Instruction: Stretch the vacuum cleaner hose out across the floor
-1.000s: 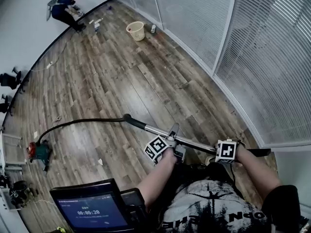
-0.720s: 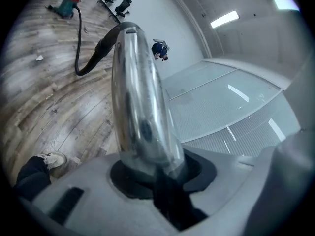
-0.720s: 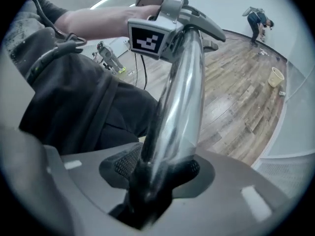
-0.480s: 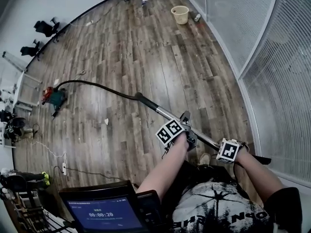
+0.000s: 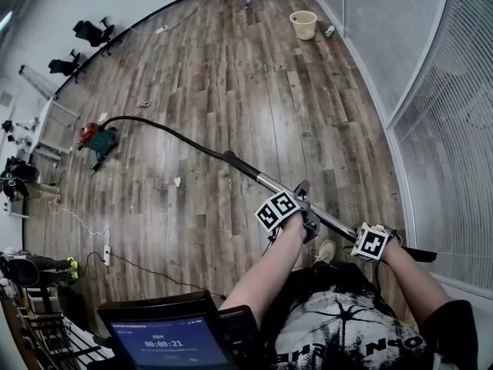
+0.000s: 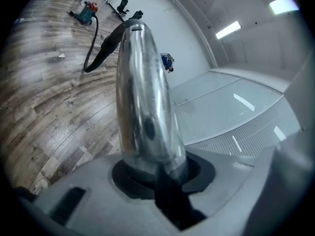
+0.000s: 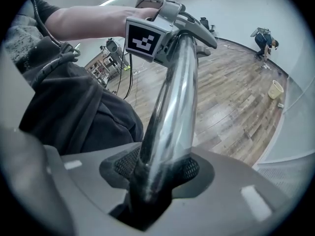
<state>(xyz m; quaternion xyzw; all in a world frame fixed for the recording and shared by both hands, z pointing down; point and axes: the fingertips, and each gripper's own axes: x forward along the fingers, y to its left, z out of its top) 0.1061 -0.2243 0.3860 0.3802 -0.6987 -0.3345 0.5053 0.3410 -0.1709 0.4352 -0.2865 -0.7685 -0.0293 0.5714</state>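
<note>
Clamping the wand (image 5: 266, 182), left gripper (image 5: 308, 220) and right gripper (image 5: 387, 243) stand by the glass wall (image 5: 431, 75); floor (image 5: 231, 75) opens leftward. The hose (image 6: 106, 48) shows in the left gripper view, not the right gripper view.

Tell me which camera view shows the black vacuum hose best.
The head view: the black hose shows end to end, curving across the floor from the vacuum cleaner to the metal tube. The left gripper view shows it small and foreshortened. The right gripper view shows none of it.

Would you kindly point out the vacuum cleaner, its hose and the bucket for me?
vacuum cleaner (image 5: 98, 139): head view, its teal body.
hose (image 5: 173, 133): head view, middle of its black length.
bucket (image 5: 303, 29): head view, its outer wall.
</note>
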